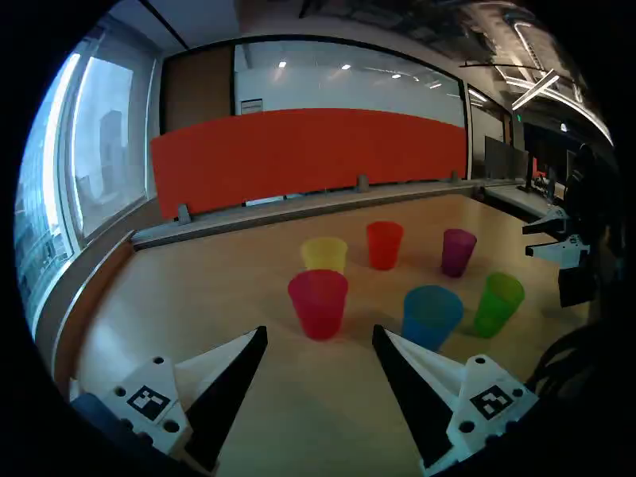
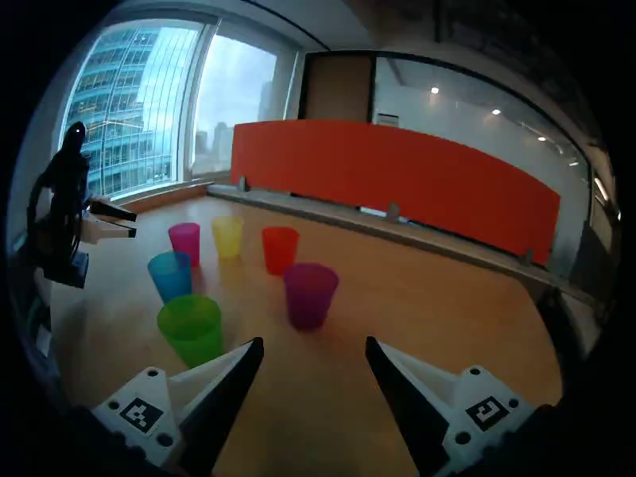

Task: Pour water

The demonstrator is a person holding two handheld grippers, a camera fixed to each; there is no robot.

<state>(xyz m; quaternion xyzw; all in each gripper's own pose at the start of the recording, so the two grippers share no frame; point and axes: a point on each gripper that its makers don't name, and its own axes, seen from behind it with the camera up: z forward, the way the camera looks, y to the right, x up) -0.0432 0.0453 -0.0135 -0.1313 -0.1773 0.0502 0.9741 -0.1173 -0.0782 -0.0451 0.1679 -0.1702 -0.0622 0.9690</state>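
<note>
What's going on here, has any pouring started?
No pouring yet. A person holds the left gripper and right gripper open over the table, gripping nothing. Six cups stand upright together: red cup, yellow cup, orange cup, purple cup, blue cup, green cup. The red cup sits ahead of the left gripper, the purple cup ahead of the right.

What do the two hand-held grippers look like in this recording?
Both look alike. The left hand-held gripper and the right hand-held gripper each have two white, wedge-shaped fingers that taper to points, with black inner faces. Each finger carries a square black-and-white marker near its base.
</note>
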